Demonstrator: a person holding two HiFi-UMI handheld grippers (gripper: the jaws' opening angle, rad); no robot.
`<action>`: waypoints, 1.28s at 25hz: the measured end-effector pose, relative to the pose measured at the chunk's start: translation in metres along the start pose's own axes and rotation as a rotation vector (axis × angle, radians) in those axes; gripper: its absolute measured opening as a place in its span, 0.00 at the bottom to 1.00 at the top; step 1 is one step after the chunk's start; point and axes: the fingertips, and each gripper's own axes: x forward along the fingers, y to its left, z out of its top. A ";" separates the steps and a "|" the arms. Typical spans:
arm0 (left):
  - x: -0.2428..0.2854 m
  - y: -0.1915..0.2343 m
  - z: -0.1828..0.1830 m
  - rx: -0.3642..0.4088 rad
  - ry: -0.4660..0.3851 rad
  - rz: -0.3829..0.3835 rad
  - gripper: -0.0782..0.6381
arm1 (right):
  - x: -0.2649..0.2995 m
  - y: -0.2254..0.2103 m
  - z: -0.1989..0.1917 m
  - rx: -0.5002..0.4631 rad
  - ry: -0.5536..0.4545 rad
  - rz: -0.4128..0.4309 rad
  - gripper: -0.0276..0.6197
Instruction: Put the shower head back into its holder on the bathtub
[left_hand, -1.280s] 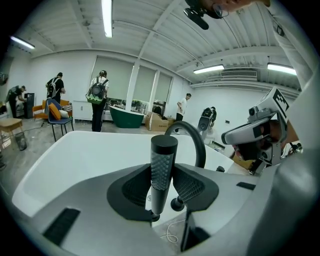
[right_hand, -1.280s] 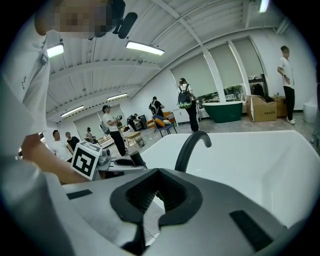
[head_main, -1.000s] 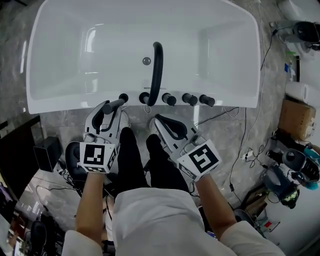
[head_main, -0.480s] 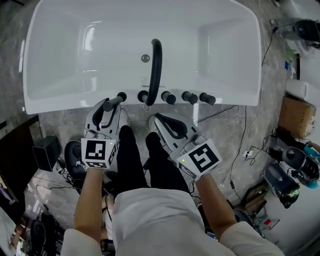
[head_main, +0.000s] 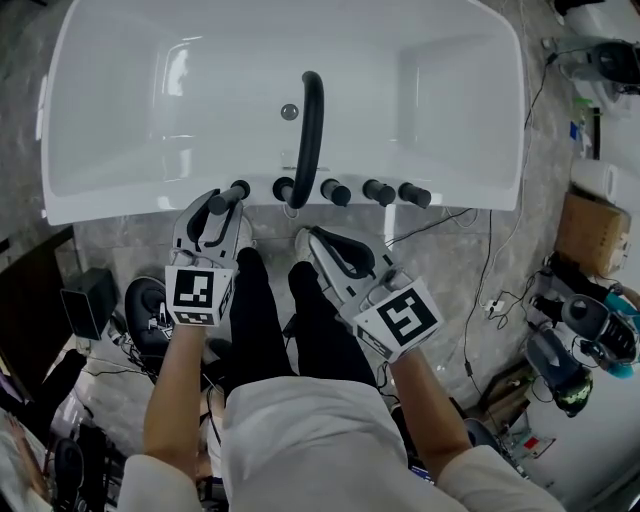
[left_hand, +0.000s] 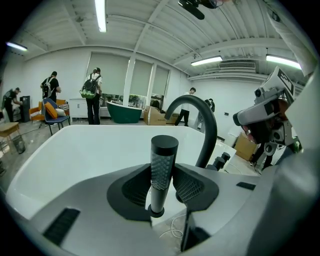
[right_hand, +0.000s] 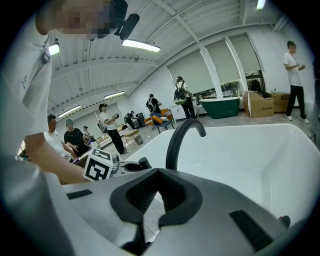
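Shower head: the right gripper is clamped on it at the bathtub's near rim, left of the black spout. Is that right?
No. The left gripper, not the right, is clamped on the shower head; the left gripper view shows it between the jaws. The right gripper has its jaws apart and empty. The shower head is at the bathtub's near rim, left of the black spout.
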 end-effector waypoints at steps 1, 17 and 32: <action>0.001 0.000 -0.002 0.003 0.002 0.000 0.31 | 0.000 0.000 -0.001 0.001 0.001 -0.001 0.07; 0.015 0.000 -0.021 0.041 0.029 0.005 0.31 | -0.002 -0.003 -0.007 -0.008 0.008 -0.005 0.07; 0.015 -0.012 -0.027 0.093 0.108 -0.032 0.36 | -0.013 0.005 0.015 -0.044 -0.024 -0.007 0.07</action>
